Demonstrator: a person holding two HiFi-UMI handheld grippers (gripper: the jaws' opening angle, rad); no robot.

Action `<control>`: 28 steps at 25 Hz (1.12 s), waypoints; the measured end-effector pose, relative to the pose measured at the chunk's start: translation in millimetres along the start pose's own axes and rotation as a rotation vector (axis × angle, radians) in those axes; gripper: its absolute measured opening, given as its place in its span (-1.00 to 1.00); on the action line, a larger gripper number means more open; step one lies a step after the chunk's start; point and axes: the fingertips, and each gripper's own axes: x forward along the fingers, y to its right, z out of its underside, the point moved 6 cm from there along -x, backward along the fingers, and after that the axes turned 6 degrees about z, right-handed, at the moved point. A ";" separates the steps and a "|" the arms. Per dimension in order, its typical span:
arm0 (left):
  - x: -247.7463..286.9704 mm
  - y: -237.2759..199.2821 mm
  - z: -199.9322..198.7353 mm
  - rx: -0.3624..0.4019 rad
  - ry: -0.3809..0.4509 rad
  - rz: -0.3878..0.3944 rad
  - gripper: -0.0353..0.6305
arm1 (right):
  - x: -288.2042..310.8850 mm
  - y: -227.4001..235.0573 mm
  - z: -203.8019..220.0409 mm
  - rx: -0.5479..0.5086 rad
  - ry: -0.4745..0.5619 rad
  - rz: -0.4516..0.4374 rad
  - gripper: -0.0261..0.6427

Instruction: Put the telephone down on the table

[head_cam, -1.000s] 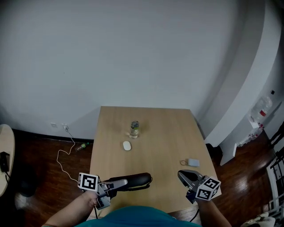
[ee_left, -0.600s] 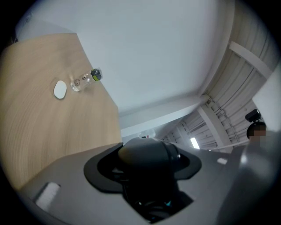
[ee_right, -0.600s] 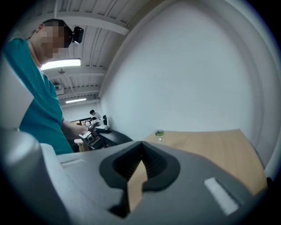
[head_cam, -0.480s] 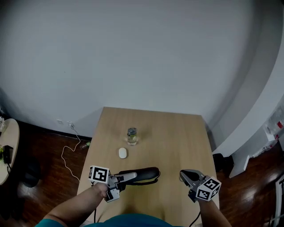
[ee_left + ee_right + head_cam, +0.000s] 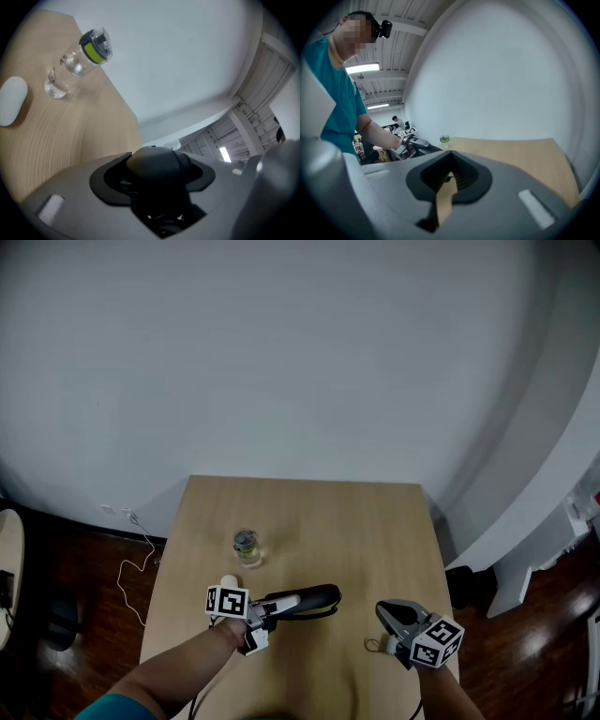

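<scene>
The black telephone handset (image 5: pixel 307 598) lies lengthwise in my left gripper (image 5: pixel 279 605), which is shut on it, over the middle of the wooden table (image 5: pixel 375 521). Whether the handset touches the top cannot be told. In the left gripper view its rounded black end (image 5: pixel 157 164) fills the space between the jaws. My right gripper (image 5: pixel 387 612) hangs over the table's near right part, shut, with nothing in it. The right gripper view shows only a thin sliver of wood between its jaws, and the left gripper (image 5: pixel 411 143) far off at the left.
A small clear bottle with a green cap (image 5: pixel 247 545) stands left of centre, also seen as the bottle (image 5: pixel 77 61). A white mouse (image 5: pixel 10 101) lies near it, half hidden behind the marker cube in the head view. A white cable (image 5: pixel 131 549) runs over the dark floor at the left.
My left gripper has carried the handset forward, farther over the table and close to the mouse and bottle. The right gripper has hardly moved. The head view has shifted.
</scene>
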 end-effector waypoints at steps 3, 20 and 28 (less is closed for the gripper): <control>23.5 -30.3 -15.4 -0.008 -0.007 -0.035 0.00 | 1.2 16.4 10.6 0.020 -0.016 0.010 -0.91; 73.6 -108.2 -38.0 -0.045 -0.102 -0.111 0.00 | 30.5 20.4 37.9 0.062 -0.044 -0.048 -0.91; 64.9 -126.0 -35.2 -0.052 -0.111 -0.308 0.17 | 34.3 12.3 37.0 0.053 -0.038 -0.075 -0.91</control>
